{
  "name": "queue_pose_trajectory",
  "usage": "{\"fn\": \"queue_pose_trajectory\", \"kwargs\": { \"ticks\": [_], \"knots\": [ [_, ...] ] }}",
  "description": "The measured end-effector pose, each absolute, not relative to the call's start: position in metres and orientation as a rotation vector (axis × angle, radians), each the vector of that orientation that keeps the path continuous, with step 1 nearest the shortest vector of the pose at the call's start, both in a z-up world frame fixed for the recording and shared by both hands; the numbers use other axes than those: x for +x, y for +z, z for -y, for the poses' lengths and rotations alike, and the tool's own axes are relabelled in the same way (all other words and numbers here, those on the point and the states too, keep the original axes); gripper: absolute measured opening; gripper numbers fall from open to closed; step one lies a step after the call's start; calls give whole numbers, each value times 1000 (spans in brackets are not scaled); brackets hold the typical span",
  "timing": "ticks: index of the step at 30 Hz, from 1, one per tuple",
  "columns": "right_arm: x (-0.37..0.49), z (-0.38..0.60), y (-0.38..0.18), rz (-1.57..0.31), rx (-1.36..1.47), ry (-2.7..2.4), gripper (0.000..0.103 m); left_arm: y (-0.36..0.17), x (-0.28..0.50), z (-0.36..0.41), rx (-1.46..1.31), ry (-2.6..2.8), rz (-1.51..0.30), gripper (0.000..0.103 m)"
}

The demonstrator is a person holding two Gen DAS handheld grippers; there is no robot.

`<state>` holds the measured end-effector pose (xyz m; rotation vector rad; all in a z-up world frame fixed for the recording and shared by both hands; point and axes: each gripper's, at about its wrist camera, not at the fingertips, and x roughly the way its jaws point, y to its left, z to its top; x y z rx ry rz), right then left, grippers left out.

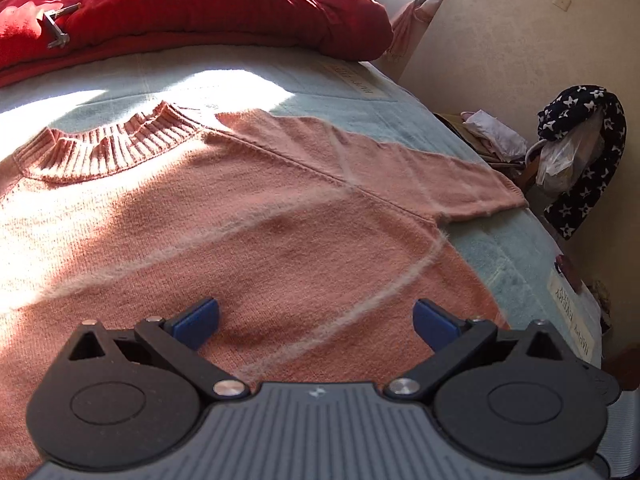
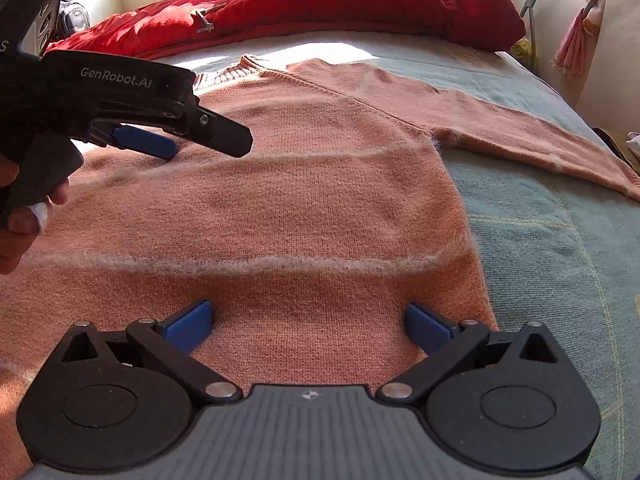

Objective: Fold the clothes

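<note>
Hard sunlight from twelve o'clock glares on the sweater (image 1: 224, 216) at nine o'clock and the bed (image 2: 552, 240) beyond. Focus is sharp; fisheye bends every edge, corners dark.

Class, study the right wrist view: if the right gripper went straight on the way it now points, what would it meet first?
Most likely the pink sweater: the right gripper, jaws open, hangs low over its body, aimed along the fabric. Depth is unclear; skimming higher, it might reach the red bedding beyond.

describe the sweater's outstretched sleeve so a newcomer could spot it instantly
Start at the bed with the pale blue cover. The pink sweater lies flat on it. Its sleeve stretches sideways toward the bed's edge, crossed by a thin fuzzy white stripe, unlike the red bedding behind.
</note>
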<state>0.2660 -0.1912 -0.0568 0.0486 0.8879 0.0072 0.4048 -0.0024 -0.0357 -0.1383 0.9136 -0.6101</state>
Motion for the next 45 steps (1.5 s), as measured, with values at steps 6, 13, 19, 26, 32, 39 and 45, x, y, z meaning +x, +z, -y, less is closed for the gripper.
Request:
{"fn": "queue_pose_trajectory", "kwargs": {
  "ticks": [6, 13, 19, 26, 32, 39, 45],
  "knots": [
    [263, 191, -58, -862, 47, 2, 103, -57, 436, 15, -103, -607, -953, 102],
    [249, 192, -63, -774, 57, 4, 103, -34, 475, 1, -126, -542, -898, 102],
    [251, 190, -60, -785, 51, -5, 103, -56, 507, -15, -186, -471, -962, 102],
    [252, 187, -59, -791, 29, -12, 103, -57, 532, 4, -67, -389, -949, 102],
    [245, 191, -54, -762, 59, -7, 103, -24, 486, -9, -73, -467, -894, 102],
    [245, 198, -32, -790, 136, 56, 103, 2, 400, -44, -72, -512, -838, 102],
    [243, 182, -7, -758, 144, 135, 103, 30, 342, -110, -204, -439, -756, 102]
  ]
}}
